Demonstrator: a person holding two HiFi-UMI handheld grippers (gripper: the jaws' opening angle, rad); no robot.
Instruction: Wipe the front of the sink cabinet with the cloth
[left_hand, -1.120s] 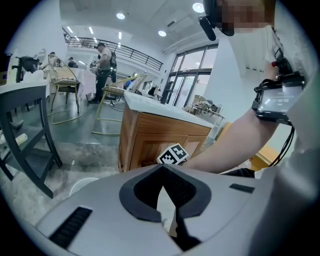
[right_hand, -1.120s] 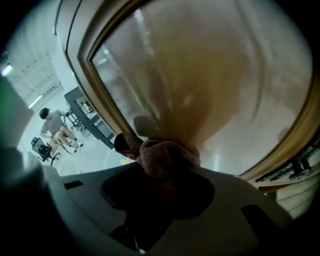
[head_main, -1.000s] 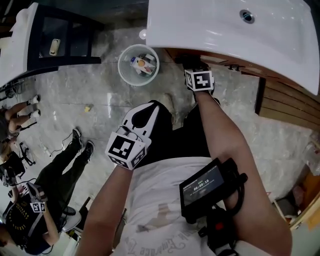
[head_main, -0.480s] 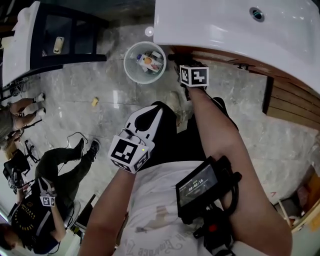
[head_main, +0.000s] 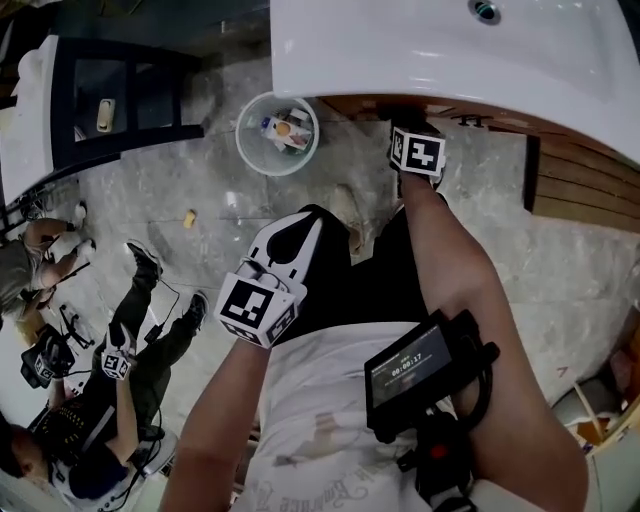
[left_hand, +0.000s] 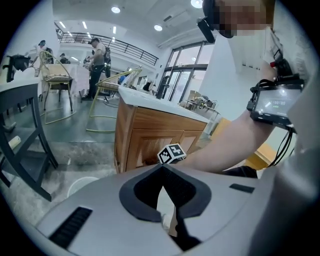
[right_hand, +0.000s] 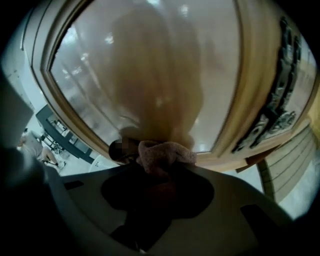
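A: Where's the cloth (right_hand: 165, 152)?
B: Clamped in right tool (right_hand: 161, 167), pressed on cabinet door (right_hand: 150, 75), approx. 6 o'clock of the panel.
A: Left tool (left_hand: 163, 172)?
B: Closed, empty, idle.
A: Progress?
B: Mid-wipe, I'd say. Can't tell what's clean yet. Handle (right_hand: 276, 107) side at 3 o'clock prob. still to do.

Nubby terry cloth (right_hand: 165, 154), glossy varnished wood cabinet door (right_hand: 150, 65) (mirror-like reflections), smooth white sink top (head_main: 400, 50)
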